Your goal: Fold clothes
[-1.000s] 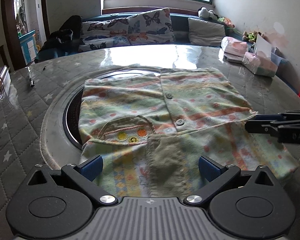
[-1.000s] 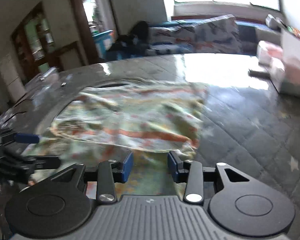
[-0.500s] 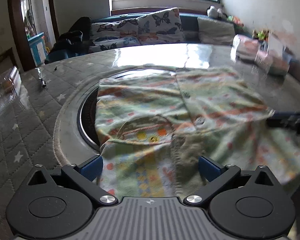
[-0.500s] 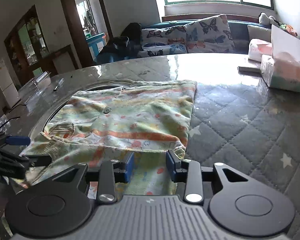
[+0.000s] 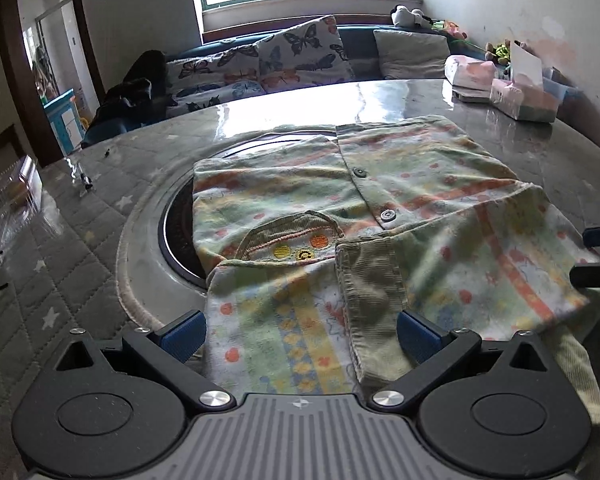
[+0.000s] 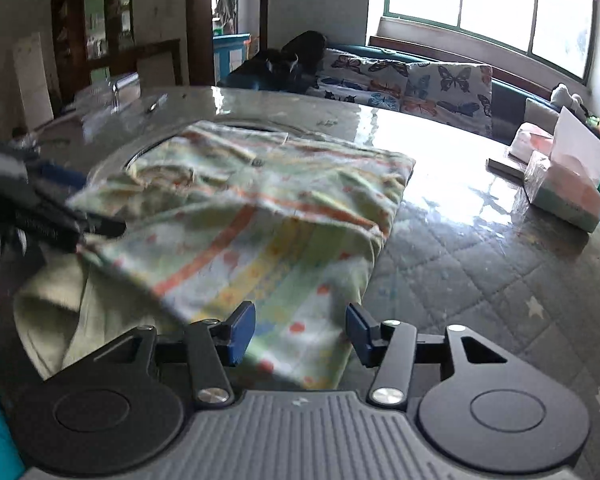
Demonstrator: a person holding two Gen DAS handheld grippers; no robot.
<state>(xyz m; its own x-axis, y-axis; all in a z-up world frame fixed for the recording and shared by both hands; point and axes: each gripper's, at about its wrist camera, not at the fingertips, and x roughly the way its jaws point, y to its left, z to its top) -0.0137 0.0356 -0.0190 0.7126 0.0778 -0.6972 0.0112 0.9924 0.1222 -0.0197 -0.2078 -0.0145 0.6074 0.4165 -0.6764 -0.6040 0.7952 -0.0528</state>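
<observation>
My right gripper (image 6: 300,334) has just been opening and now stands spread over the shirt (image 5: 364,216), which lies mid-surface (image 5: 100,248). My left gripper (image 5: 302,330) stands spread at six o'clock. The loose fold may slide open if a finger drags the hem.

Both cameras are sitting low over the table (image 5: 420,96), each looking forward and downward along its own fingers. The left one is facing the window wall from the near edge, close above the shirt (image 5: 300,208). The right one is looking in from the shirt's (image 6: 260,216) right side, angled toward the doorway. Both are sharing the shirt, the sofa cushions (image 5: 300,52) (image 6: 444,84) and the tissue box (image 5: 524,96) (image 6: 564,192).
</observation>
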